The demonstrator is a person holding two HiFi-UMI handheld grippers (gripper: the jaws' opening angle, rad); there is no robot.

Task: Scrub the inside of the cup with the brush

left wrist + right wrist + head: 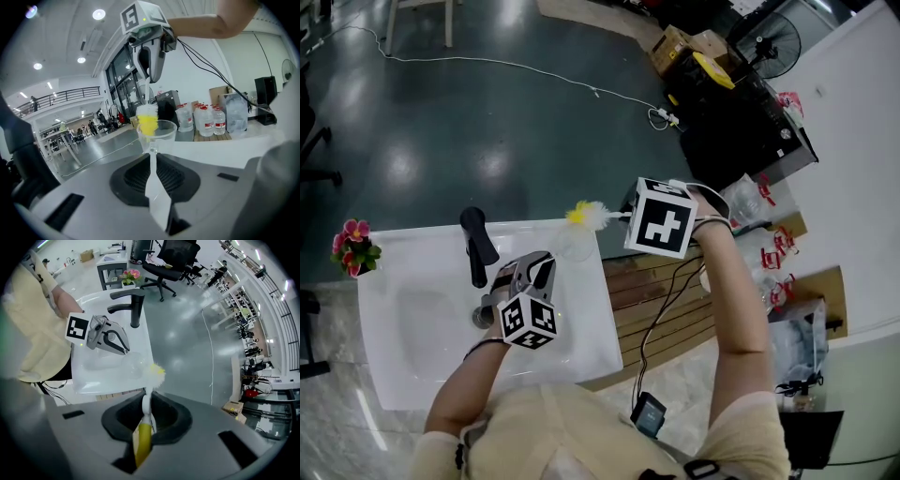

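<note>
Left gripper view shows the left tongs (151, 157) shut on the base of the clear cup (157, 133), holding it over the right rim of the sink (592, 323) with its mouth toward the brush (147, 123), which the right tongs (146, 404) clamp by its handle, apparently so the bristles can enter.

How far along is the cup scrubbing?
Done: left tongs are shut on the clear cup, and right tongs are shut on the brush. In hand: the brush head is at the cup's mouth; I cannot tell whether it is inside. Left: scrubbing the inside.
</note>
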